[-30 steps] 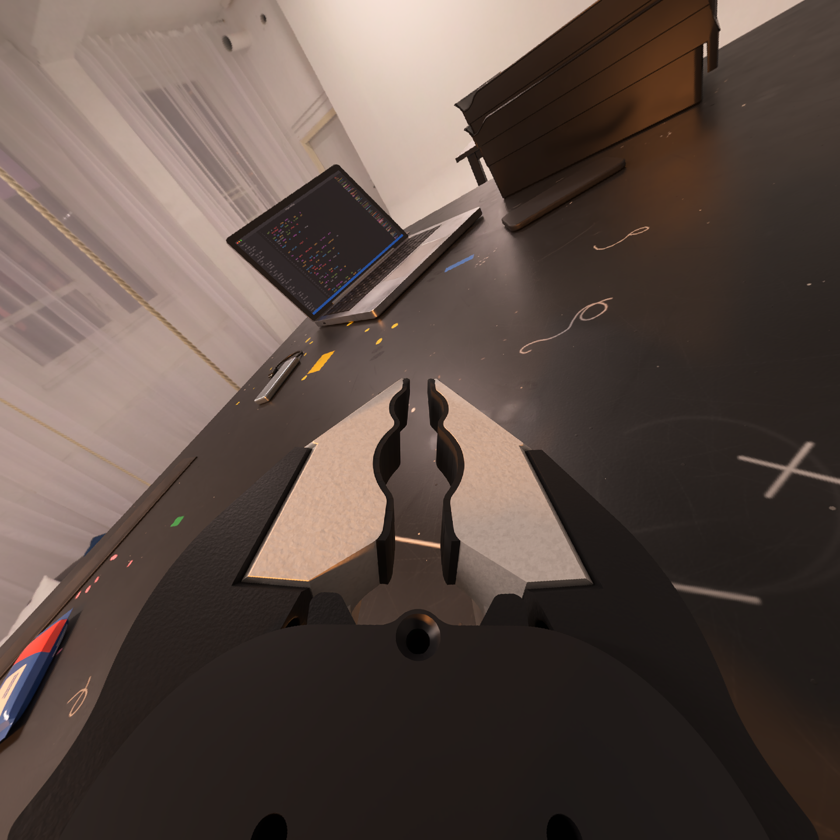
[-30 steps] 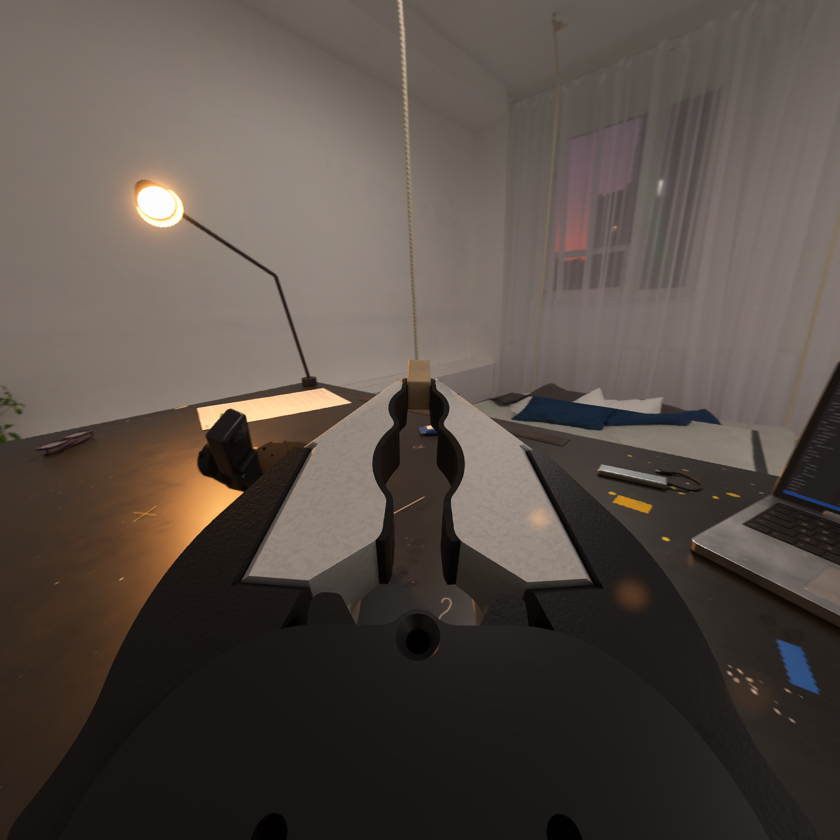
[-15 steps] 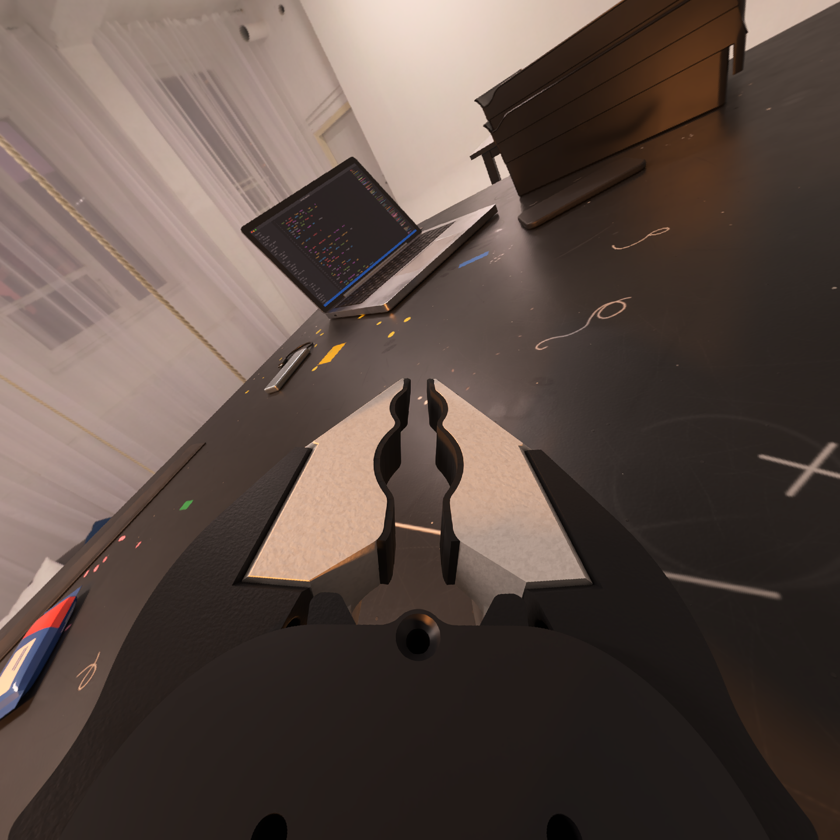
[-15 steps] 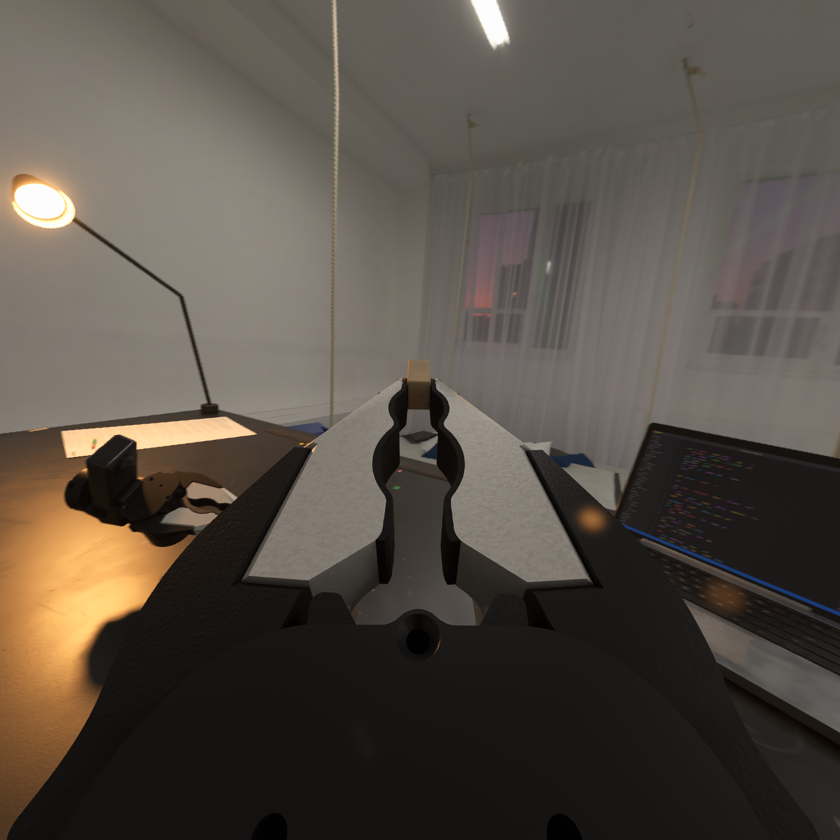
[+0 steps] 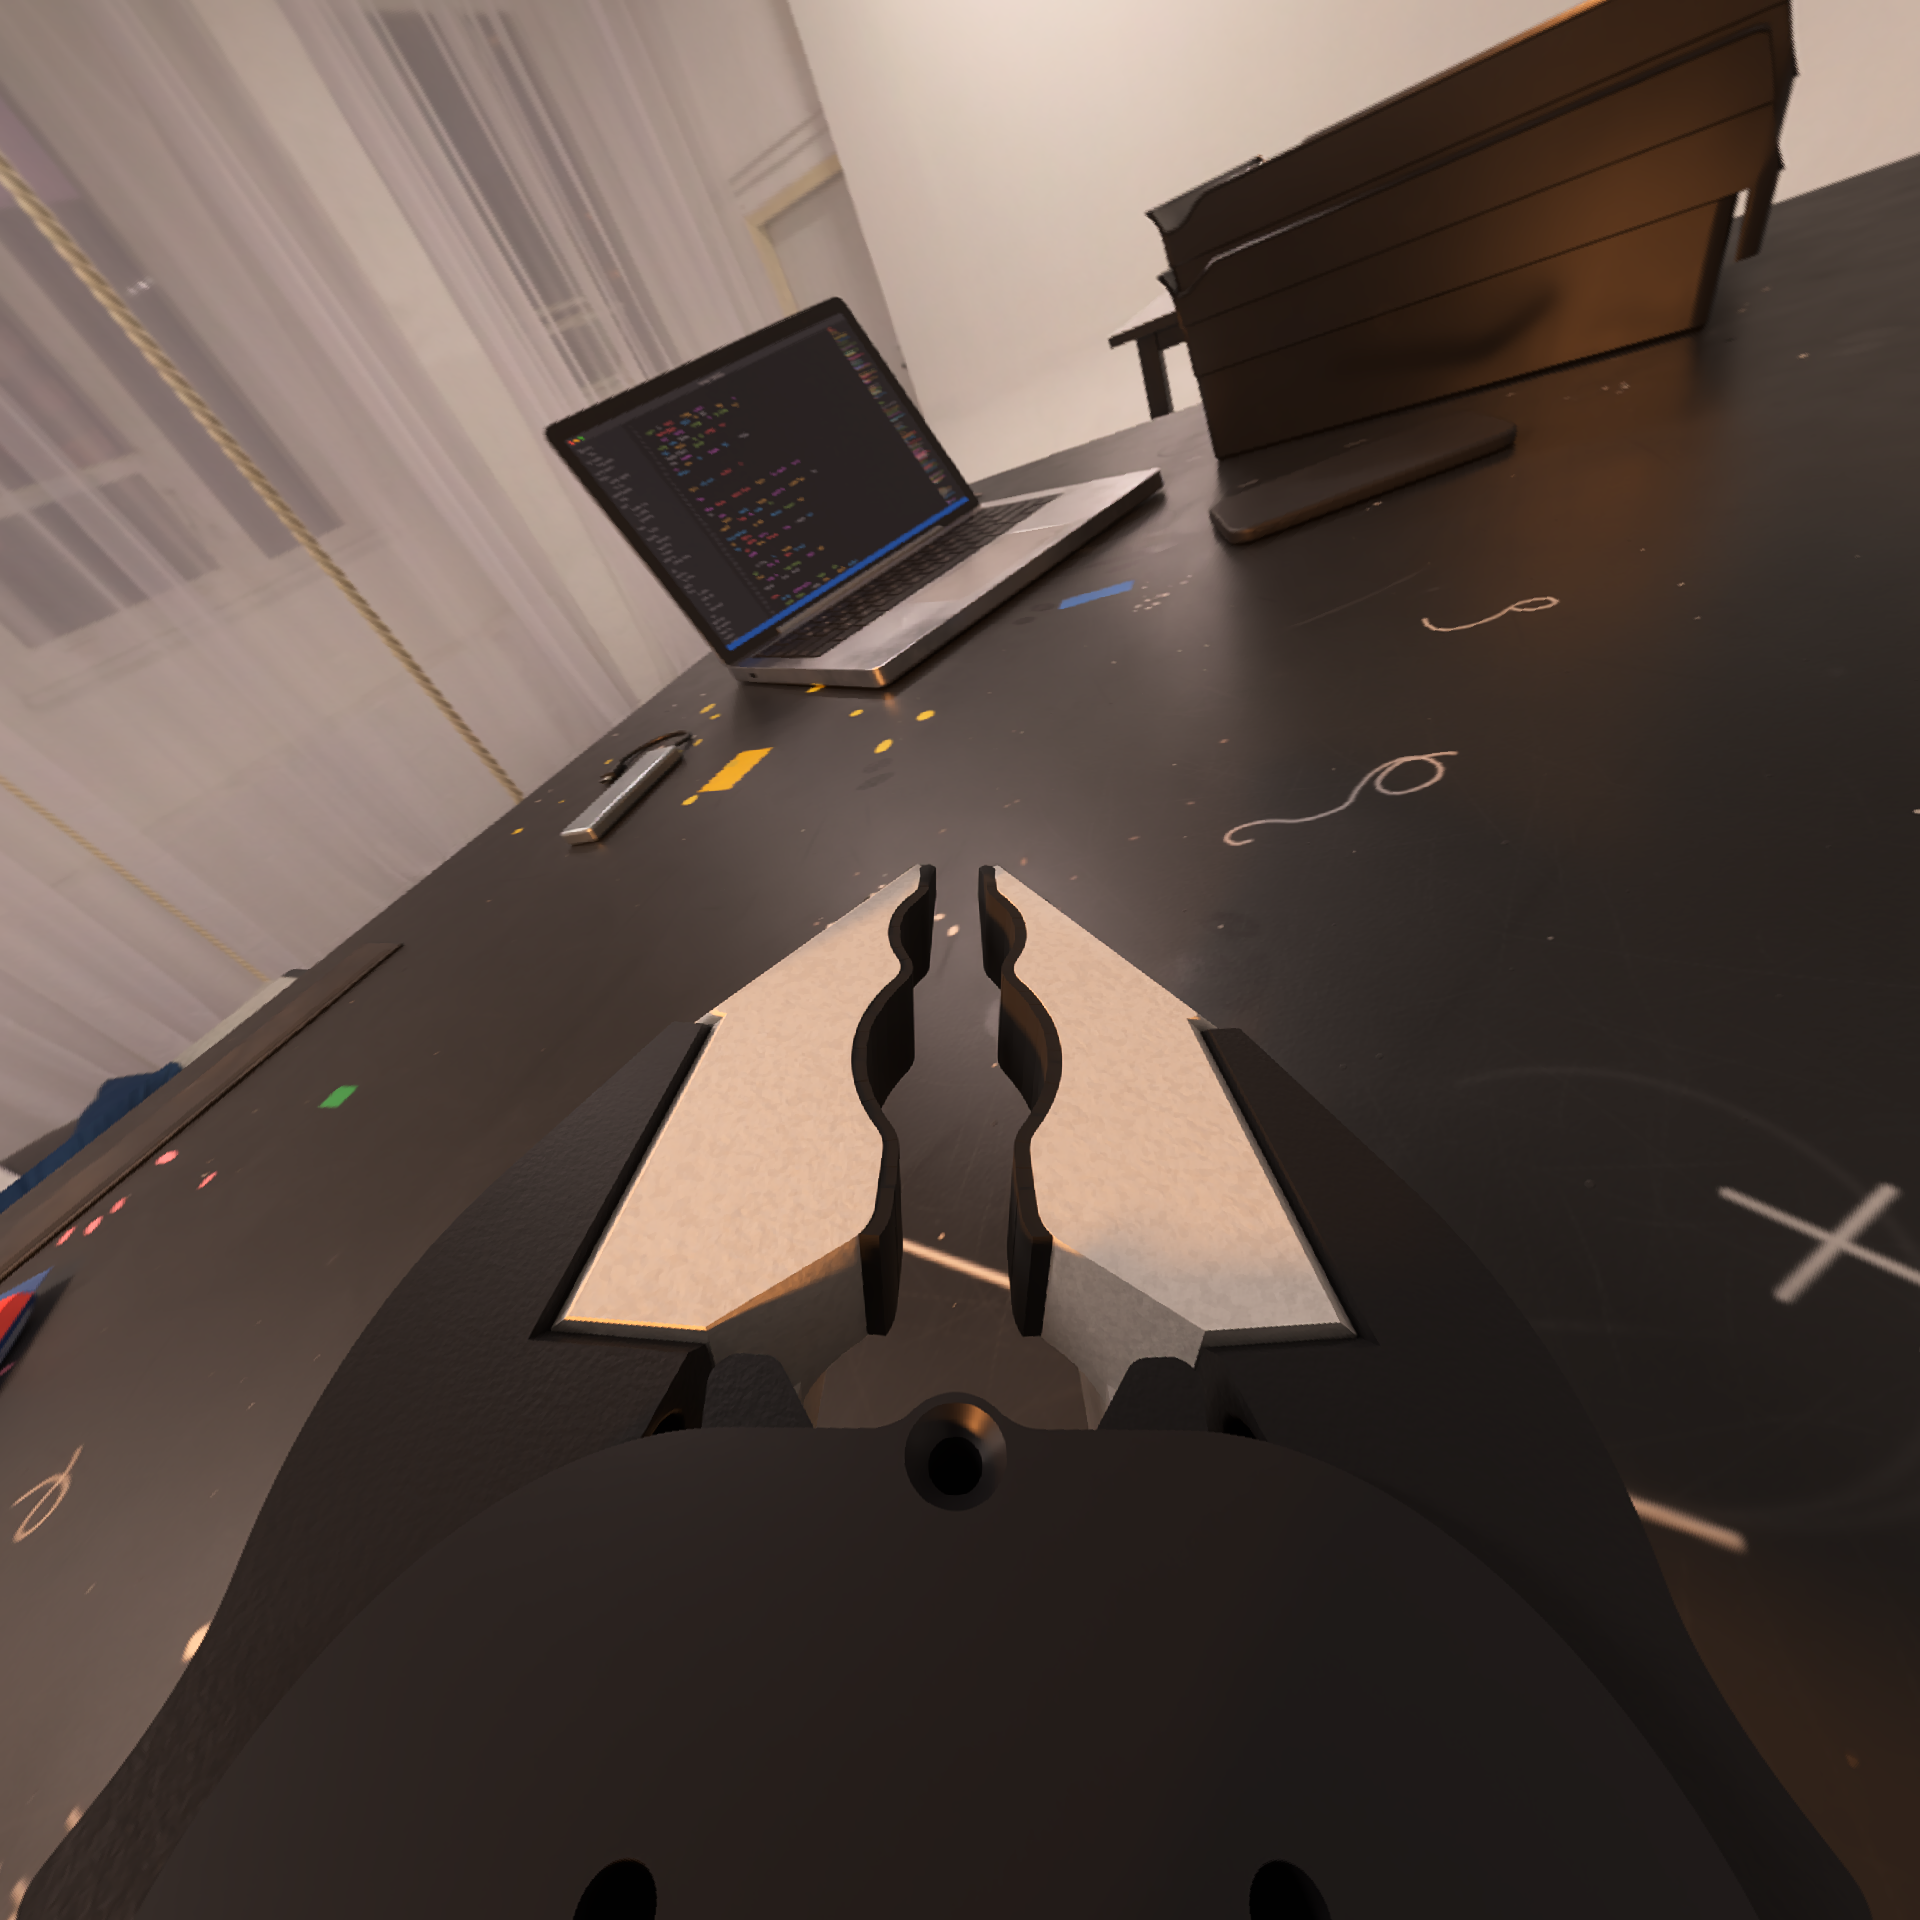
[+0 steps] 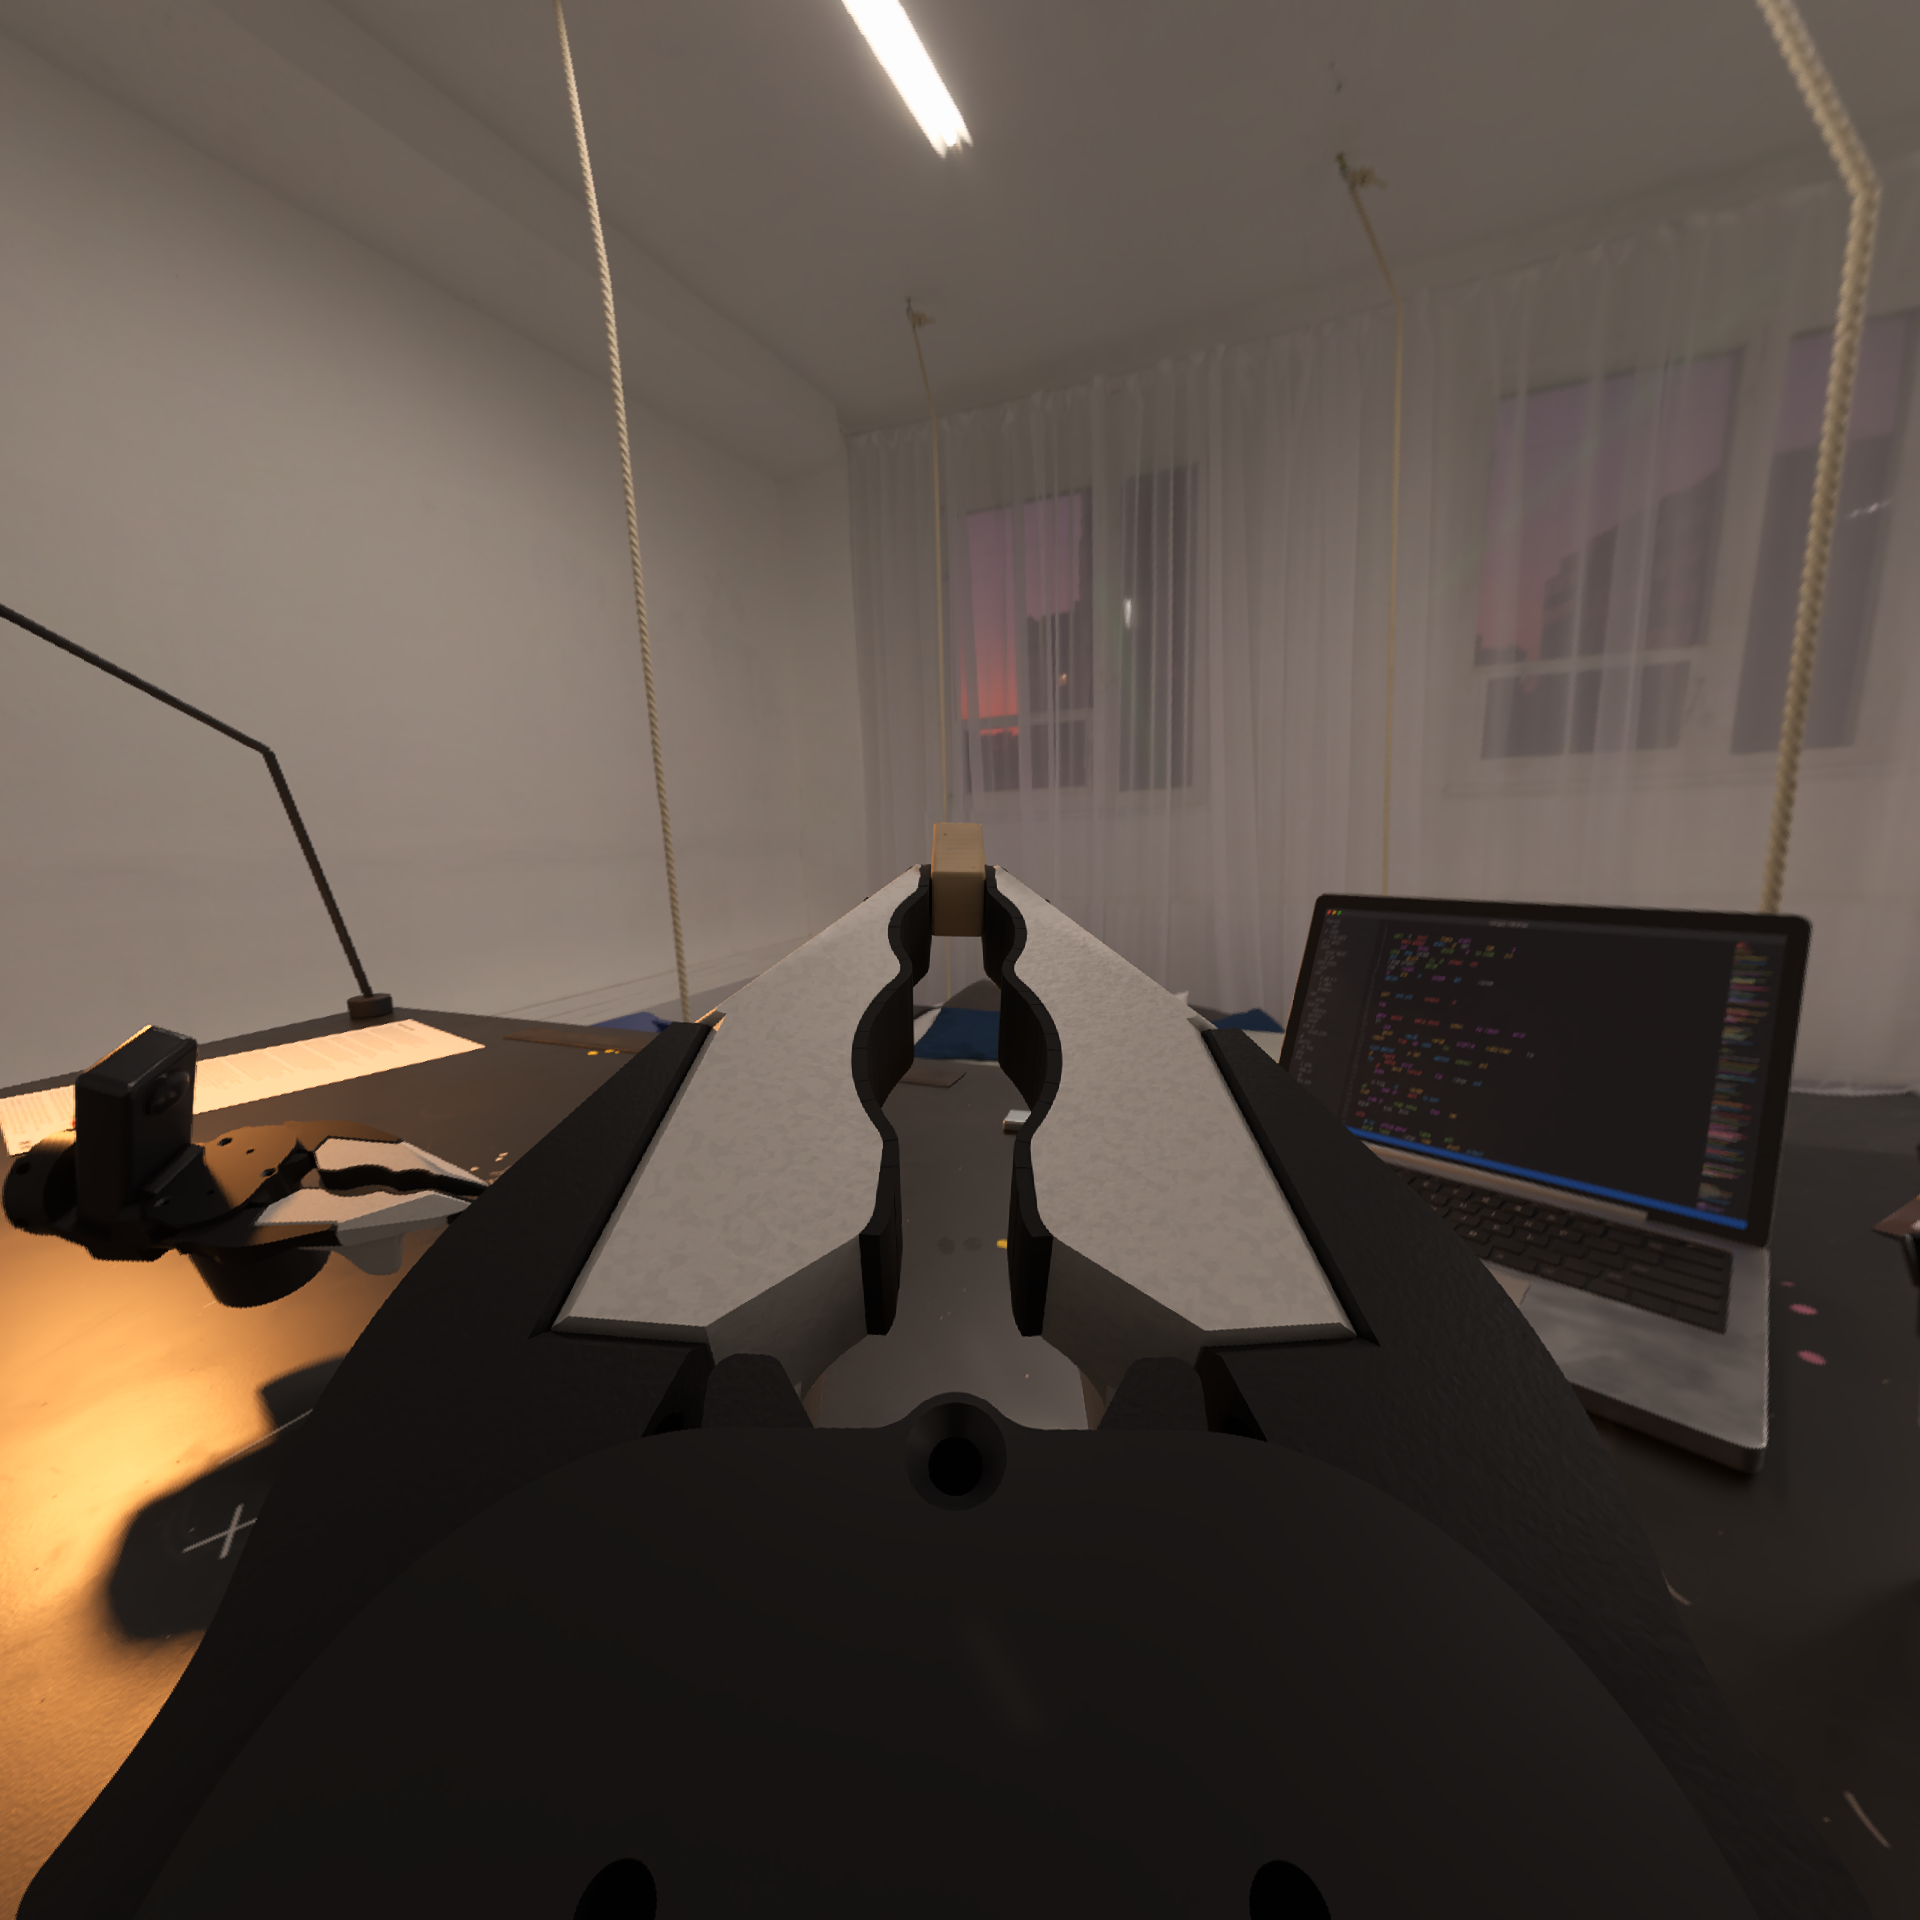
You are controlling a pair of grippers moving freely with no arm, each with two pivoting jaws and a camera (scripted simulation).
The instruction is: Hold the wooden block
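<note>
A small light wooden block (image 6: 957,854) is pinched between the tips of my right gripper (image 6: 957,902), which holds it up above the dark table (image 6: 125,1371). Only the block's top and near face show. My left gripper (image 5: 957,883) hovers low over the table (image 5: 1455,987), tilted, with a narrow gap between its fingertips and nothing in it. It also shows in the right wrist view (image 6: 416,1195), at the left, low over the table, well apart from the block.
An open laptop (image 5: 831,520) stands at the table's far side, at the right in the right wrist view (image 6: 1538,1091). A stack of dark trays (image 5: 1455,260), a silver stick (image 5: 623,795), a desk lamp arm (image 6: 301,873), a paper sheet (image 6: 312,1055) and hanging ropes (image 6: 644,623) are around.
My right gripper has risen and swung right with the block still in it; the lamp head left view and the laptop came in. My left gripper shifted slightly, its gap unchanged.
</note>
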